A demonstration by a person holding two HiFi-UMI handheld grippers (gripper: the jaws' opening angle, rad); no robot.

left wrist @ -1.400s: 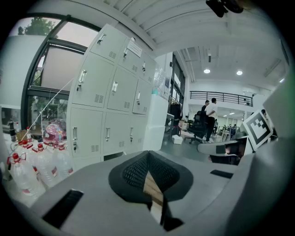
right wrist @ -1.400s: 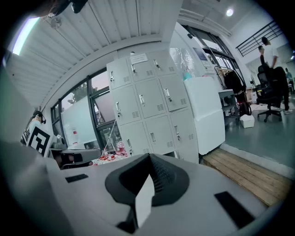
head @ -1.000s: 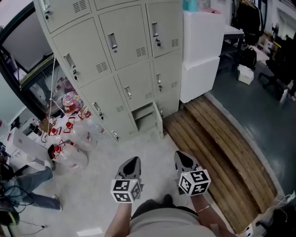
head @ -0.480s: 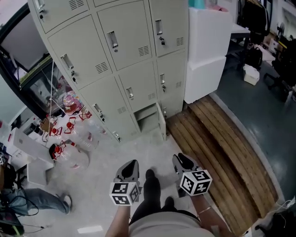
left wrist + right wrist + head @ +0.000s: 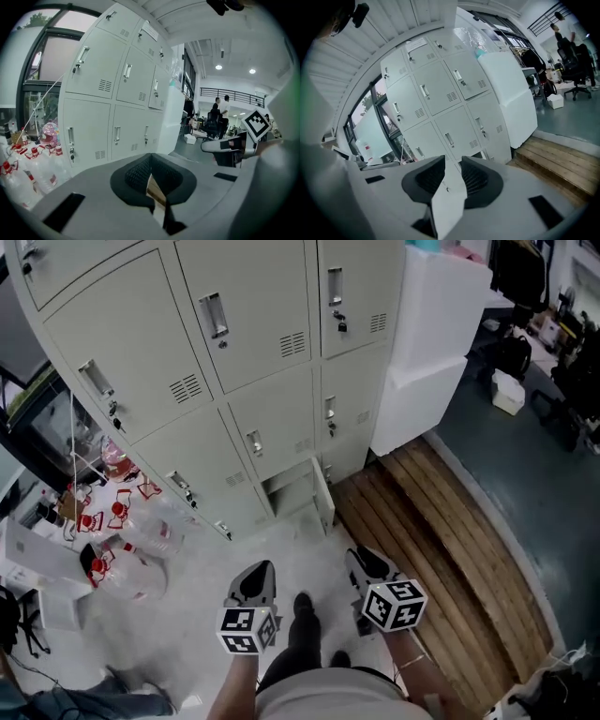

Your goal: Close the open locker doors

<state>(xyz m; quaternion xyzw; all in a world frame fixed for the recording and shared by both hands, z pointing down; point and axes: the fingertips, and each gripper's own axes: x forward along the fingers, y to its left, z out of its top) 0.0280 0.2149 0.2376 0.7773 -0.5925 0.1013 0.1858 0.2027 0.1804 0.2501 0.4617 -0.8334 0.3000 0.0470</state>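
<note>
A: Where's the open door (image 5: pixel 322 491)?
B: Bottom row of the lockers (image 5: pixel 253 343), near the wood planks (image 5: pixel 441 540). It sticks out at the right of its box.
A: And the tools?
B: Both hang low over the floor, well apart from the door. The left tool (image 5: pixel 262 570) is clenched, nothing in it. The right tool (image 5: pixel 364 560) is opening its jaws, nothing btw them.
A: Anything else?
B: Water bottles (image 5: pixel 131 554) on the left.

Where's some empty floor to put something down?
The pale speckled floor is bare in front of the beige metal lockers, from the open bottom locker door down to the person's feet. The wooden plank platform on the right is bare too. It's crowded on the left, where clear plastic bottles with red caps huddle.
</note>
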